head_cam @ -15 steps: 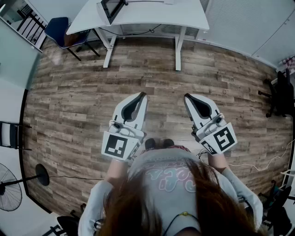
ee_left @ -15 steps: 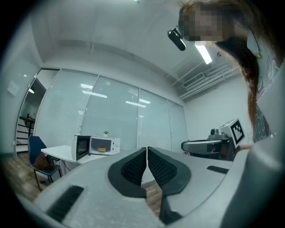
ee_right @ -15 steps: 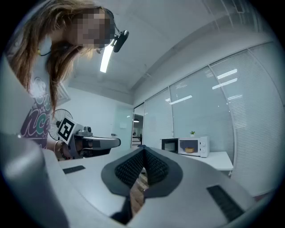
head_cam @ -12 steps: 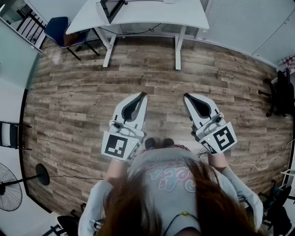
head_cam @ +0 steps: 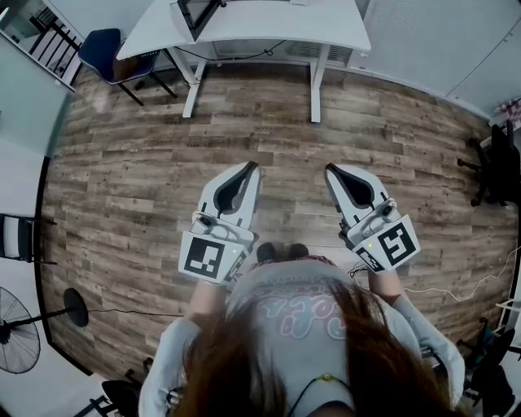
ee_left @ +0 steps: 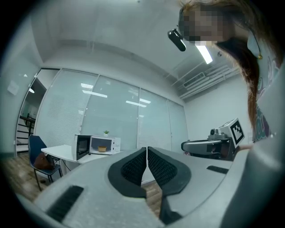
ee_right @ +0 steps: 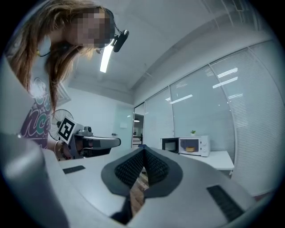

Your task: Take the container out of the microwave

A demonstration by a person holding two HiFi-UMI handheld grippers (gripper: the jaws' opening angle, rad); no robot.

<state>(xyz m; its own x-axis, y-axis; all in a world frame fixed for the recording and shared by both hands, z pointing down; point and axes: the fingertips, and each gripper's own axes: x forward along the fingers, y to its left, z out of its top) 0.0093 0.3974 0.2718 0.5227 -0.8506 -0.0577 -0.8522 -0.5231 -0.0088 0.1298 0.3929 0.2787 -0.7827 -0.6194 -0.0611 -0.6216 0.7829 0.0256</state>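
Observation:
A white microwave (ee_left: 95, 145) stands on a white table (head_cam: 269, 24) across the room, its door (ee_left: 81, 147) swung open. Inside it sits a small yellow container (ee_left: 102, 148), which also shows in the right gripper view (ee_right: 190, 148). Both grippers are held level in front of the person, far from the table, over the wood floor. My left gripper (head_cam: 252, 166) is shut with nothing between its pads. My right gripper (head_cam: 330, 169) is shut and empty too. Each gripper view shows its own jaws pressed together and the other gripper off to the side.
A blue chair (head_cam: 110, 53) stands left of the table and a black office chair (head_cam: 496, 167) at the right wall. A standing fan (head_cam: 16, 330) is at the lower left. A small plant (ee_left: 106, 132) tops the microwave. Frosted glass panels run behind the table.

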